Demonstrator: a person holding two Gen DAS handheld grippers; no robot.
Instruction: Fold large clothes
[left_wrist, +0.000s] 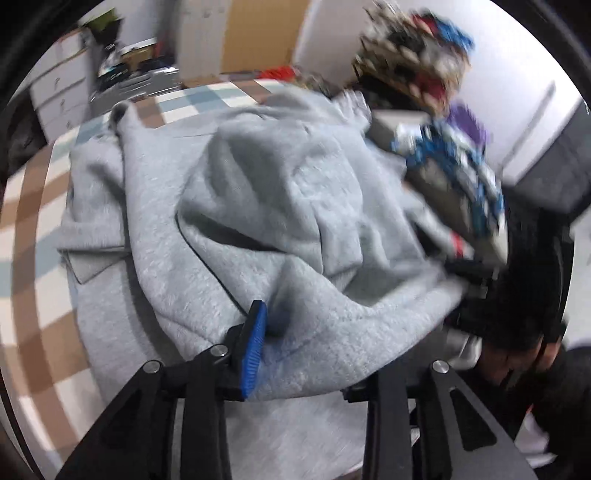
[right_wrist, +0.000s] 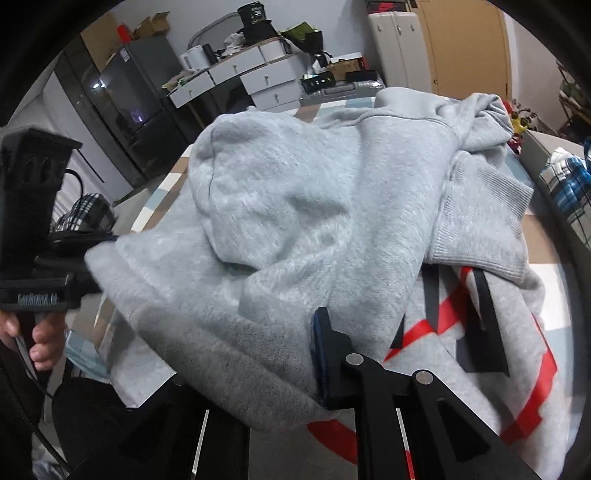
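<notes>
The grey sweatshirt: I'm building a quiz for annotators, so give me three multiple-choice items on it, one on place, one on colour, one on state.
1. Where does the sweatshirt lie?
A. On a checked surface
B. On a hanger
C. Inside a drawer

2. What colours is the print on it?
A. Green and yellow
B. Red and black
C. Blue and white

3. How does the right gripper stand?
A. Open, clear of the cloth
B. Out of view
C. Shut on the sweatshirt's fabric

Answers:
1 A: brown, white and blue checks of the surface show around the grey cloth.
2 B: red bands and black bars show in the right wrist view.
3 C: grey fabric is pinched against its blue pad; the left gripper grips cloth likewise.
</notes>
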